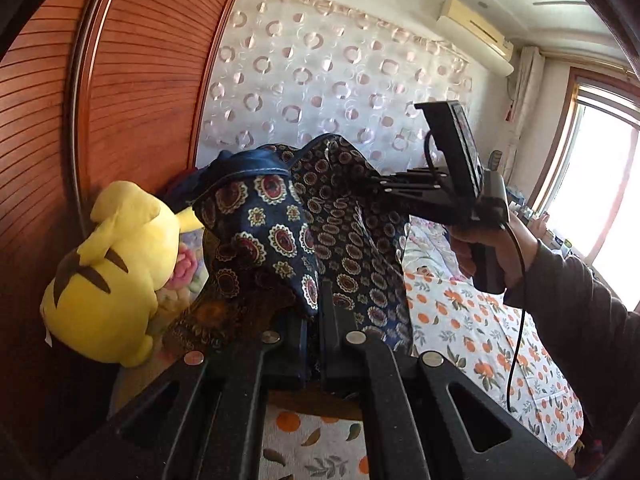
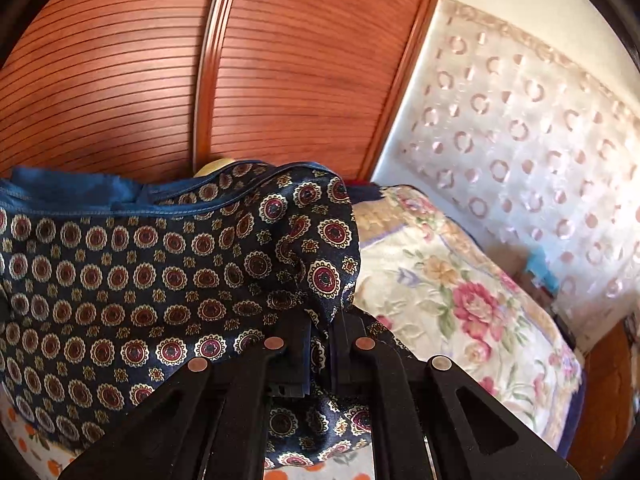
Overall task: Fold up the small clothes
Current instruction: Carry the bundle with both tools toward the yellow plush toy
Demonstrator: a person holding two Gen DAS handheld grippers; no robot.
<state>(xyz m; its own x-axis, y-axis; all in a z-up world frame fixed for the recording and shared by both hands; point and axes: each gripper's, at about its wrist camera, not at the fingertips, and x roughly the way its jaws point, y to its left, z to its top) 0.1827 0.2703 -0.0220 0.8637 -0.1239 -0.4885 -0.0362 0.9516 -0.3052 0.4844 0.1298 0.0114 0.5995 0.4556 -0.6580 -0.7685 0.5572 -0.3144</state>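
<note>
**Patterned garment held up between two clamped grippers**

The navy garment (image 1: 280,240) with medallion print hangs lifted above the orange-print bedsheet (image 1: 460,328), centre of the left wrist view; its blue-hemmed edge (image 2: 180,210) runs roughly left to right across the right wrist view, the cloth drooping below; the left gripper (image 1: 314,312) pinches a fold at lower centre, jaws narrow on fabric; the right gripper (image 2: 320,344) likewise clamps cloth, and a hand (image 1: 480,240) carries it at centre right; a yellow plush toy (image 1: 116,272) lies lower left against the wooden wardrobe (image 1: 132,80); a floral quilt (image 2: 460,292) sits right.
</note>
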